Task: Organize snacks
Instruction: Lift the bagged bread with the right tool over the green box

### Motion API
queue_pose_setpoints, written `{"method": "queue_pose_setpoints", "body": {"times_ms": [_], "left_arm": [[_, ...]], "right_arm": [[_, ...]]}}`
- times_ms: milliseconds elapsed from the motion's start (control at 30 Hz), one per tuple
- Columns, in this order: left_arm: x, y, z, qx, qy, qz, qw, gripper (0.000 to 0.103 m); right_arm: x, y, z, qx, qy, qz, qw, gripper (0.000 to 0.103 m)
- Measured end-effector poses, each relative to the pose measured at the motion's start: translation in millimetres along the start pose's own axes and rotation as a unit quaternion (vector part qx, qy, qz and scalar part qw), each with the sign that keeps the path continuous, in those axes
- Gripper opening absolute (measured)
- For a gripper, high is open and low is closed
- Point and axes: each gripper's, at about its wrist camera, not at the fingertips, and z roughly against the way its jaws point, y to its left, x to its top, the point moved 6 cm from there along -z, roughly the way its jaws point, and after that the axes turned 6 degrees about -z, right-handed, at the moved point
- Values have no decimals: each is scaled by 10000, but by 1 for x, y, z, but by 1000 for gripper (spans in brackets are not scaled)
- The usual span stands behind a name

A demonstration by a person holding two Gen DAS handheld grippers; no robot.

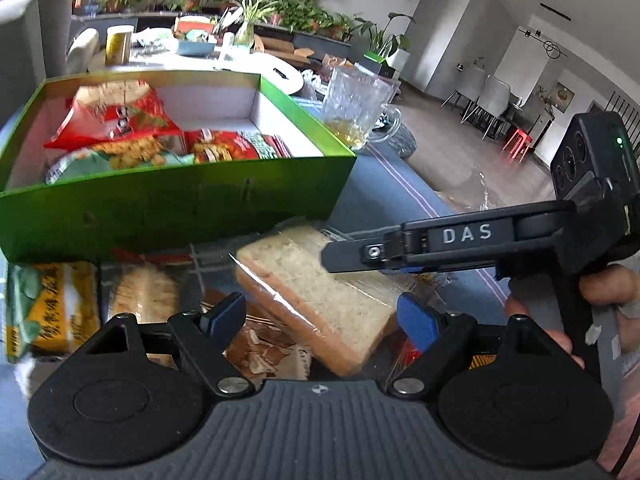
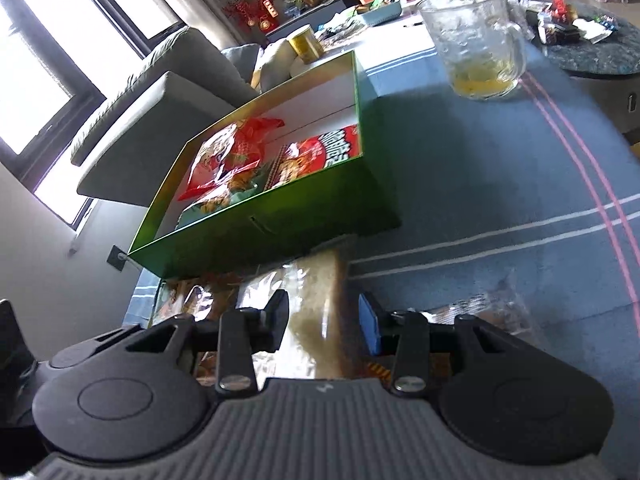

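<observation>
Your right gripper (image 2: 323,322) has its fingers clamped on the wrapped bread slice (image 1: 316,292), which sits raised over the other loose packets just in front of the green box (image 1: 168,208). Your left gripper (image 1: 320,316) holds its fingers spread wide, one on each side of that slice, not pressing it. Red and green snack packets (image 1: 132,136) already lie inside the box on the blue tablecloth (image 2: 480,184), with a glass mug (image 2: 476,36) beyond it.
</observation>
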Motion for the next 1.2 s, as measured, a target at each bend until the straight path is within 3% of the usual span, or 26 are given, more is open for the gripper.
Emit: {"method": "queue_pose_setpoints", "body": {"times_ms": [300, 733, 1200], "left_arm": [[2, -9, -4, -34, -50, -44, 10000, 81], [34, -17, 36, 248, -903, -523, 9942, 81], [46, -8, 43, 405, -1027, -528, 9925, 81]], "right_arm": [[-4, 2, -9, 188, 170, -235, 9994, 47], [8, 42, 31, 467, -570, 175, 9971, 47], [21, 51, 26, 662, -644, 116, 9957, 47]]}}
